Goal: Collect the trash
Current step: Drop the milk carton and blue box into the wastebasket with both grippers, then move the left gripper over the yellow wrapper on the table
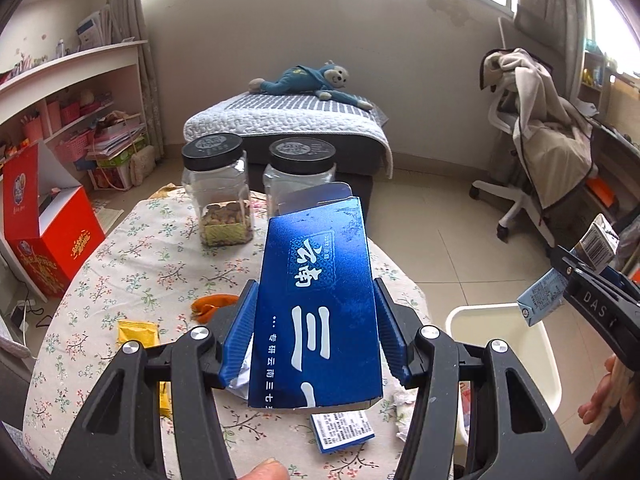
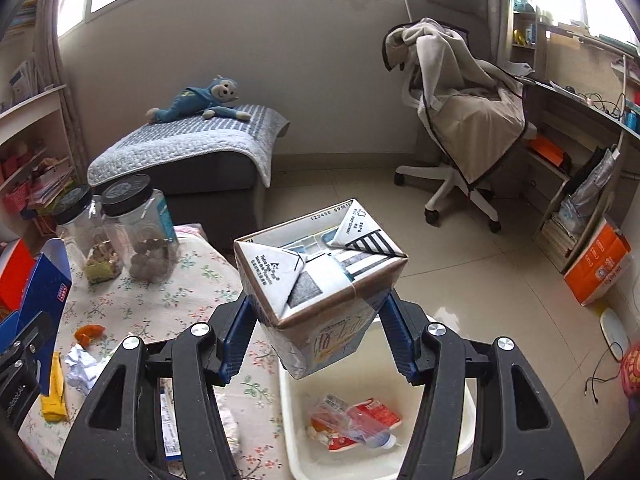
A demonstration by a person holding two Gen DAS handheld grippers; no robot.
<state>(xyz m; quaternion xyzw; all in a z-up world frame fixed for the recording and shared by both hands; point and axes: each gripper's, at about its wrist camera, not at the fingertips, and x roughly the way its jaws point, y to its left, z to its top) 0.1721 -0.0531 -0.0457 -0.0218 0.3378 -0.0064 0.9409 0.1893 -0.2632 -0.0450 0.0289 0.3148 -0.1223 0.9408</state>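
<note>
My left fingers [image 1: 316, 340] are clamped on a tall blue cardboard box with white lettering [image 1: 316, 304], one pad on each long side, holding it above the floral-clothed round table [image 1: 120, 264]. Its top flap stands open, so I judge it empty: light, stiff along the edges but easy to crush across the broad faces. The narrow sides, where I have it, seem the right place.

My right fingers [image 2: 320, 332] grip a folded paper drink carton [image 2: 316, 280] by its side walls, directly over the white plastic bin [image 2: 292, 432] beside the table. The carton's skin looks glossy, so probably a little slippery; if drained it should weigh next to nothing and dent under pressure. Releasing here should drop it straight in.

Counted: one blue box and one carton in hand. On the table I see one orange peel scrap [image 2: 89, 333], one yellow foil sachet [image 2: 54, 394], one crumpled white paper ball [image 2: 82, 366] and one small blue-edged printed packet [image 1: 342, 430] lying under the box. All look light and soft; the paper ball and peel want a pinch from above. Two clear plastic jars with black lids [image 1: 218, 188] stand at the table's far side, holding snacks, likely not trash. In the bin lie a clear plastic bottle [image 2: 370, 430] and red wrappers, their number unclear.
</note>
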